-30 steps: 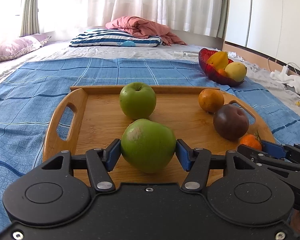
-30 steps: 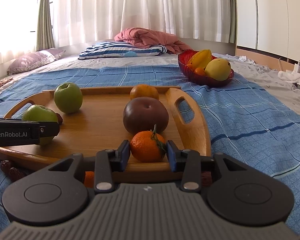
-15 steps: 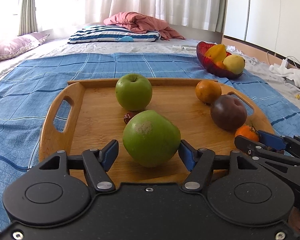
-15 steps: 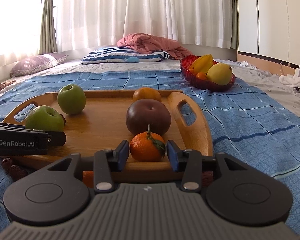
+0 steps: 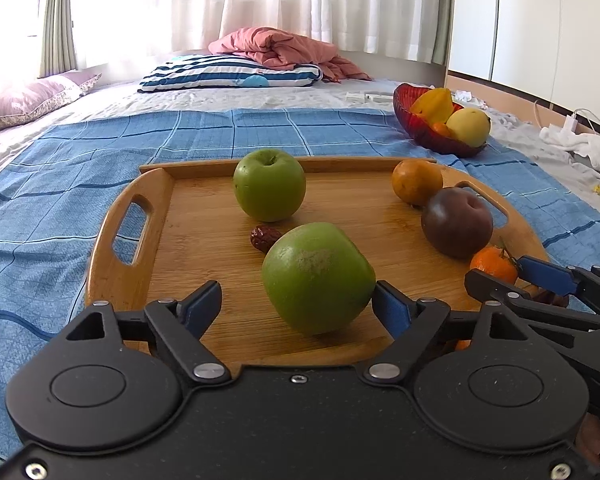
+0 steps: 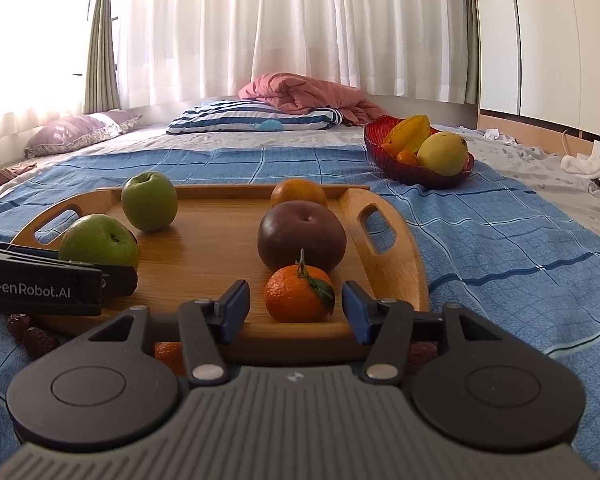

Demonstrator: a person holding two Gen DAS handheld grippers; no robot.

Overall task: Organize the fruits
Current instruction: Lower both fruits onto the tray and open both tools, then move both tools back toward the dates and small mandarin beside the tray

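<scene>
Both grippers have just been opening to release their fruit onto the light wooden tray (image 5: pixel 128 272): the left gripper (image 5: pixel 298 304) stands open around the big green apple (image 5: pixel 318 278), the right gripper (image 6: pixel 296 312) around the small orange mandarin (image 6: pixel 298 294).

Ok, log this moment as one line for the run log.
left gripper: jaws just opened, green apple on wooden tray | right gripper: jaws just opened, tangerine released on tray

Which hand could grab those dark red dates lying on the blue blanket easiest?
Probably the left gripper: the dates lie beside its fingers, off the tray's near-left corner. The right gripper faces the tangerine, farther away.
</scene>
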